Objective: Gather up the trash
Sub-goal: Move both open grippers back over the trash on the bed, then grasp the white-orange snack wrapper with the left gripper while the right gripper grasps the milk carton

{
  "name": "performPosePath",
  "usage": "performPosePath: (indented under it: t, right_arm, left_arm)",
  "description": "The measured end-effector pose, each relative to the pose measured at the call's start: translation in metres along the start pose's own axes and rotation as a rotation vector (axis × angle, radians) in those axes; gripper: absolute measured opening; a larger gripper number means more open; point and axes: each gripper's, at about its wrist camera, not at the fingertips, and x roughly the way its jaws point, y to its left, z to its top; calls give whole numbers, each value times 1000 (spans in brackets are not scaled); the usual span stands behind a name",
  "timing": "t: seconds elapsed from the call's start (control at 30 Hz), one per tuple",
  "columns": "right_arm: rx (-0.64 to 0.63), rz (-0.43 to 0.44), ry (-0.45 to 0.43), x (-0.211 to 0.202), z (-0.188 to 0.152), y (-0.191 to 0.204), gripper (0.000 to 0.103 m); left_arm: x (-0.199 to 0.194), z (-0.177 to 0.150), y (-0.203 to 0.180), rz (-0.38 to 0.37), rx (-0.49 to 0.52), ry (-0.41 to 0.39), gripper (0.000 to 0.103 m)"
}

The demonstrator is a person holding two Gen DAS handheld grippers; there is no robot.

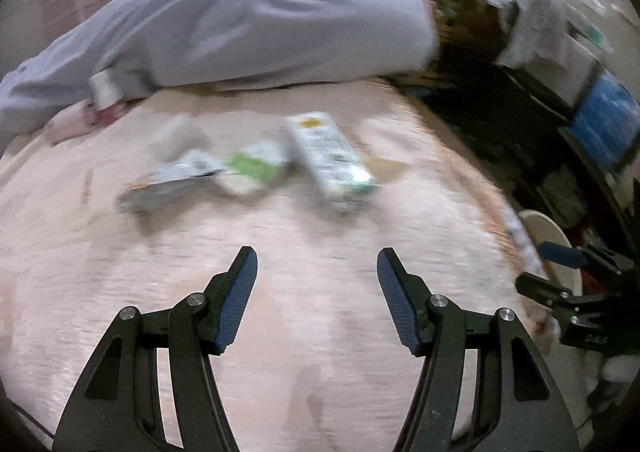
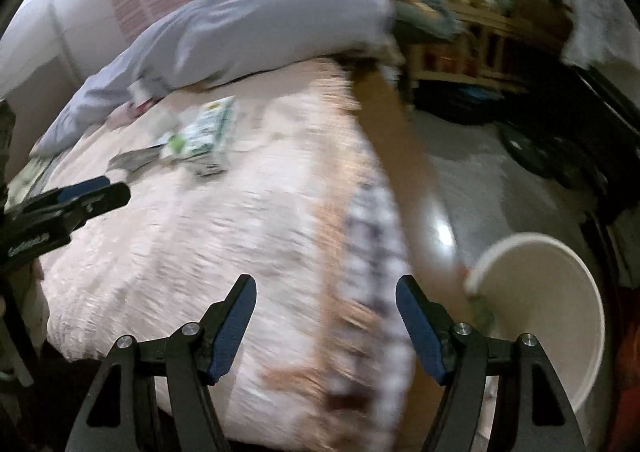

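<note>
Several pieces of trash lie on the pink bed cover [image 1: 280, 292]: a white and green carton [image 1: 332, 156], a green and white wrapper [image 1: 252, 168], a grey flat packet [image 1: 168, 184] and a white crumpled piece [image 1: 176, 132]. My left gripper [image 1: 316, 264] is open and empty, hovering over the cover short of them. My right gripper [image 2: 324, 292] is open and empty over the bed's right edge. The trash [image 2: 200, 136] lies far to its upper left. A white bin [image 2: 540, 308] stands on the floor at its right, also seen in the left wrist view [image 1: 548, 236].
A grey-lilac blanket [image 1: 248, 24] is heaped at the bed's far side. A small white box [image 1: 108, 86] sits at its foot. A wooden shelf [image 2: 480, 24] with clutter stands beyond the bed. Dark items [image 2: 540, 156] lie on the grey floor. Both views are motion-blurred.
</note>
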Motion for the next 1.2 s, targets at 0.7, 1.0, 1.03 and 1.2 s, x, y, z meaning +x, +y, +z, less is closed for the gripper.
performPosePath:
  t: [0.7,1.0,1.03,1.2]
  right_arm:
    - [-133,129,95,141,127,110,71]
    - [-142,127,96,177,141,117,64]
    - [-142,124,94,177,141,118,54]
    - [-137,125,80,162,132,114,51]
  left_arm:
    - [96,34,132,198,179,47,61]
    - [107,42,135,149,147,100,32]
    - [104,42,135,136,138,106,32]
    - [80,34,131,29,69,134,30]
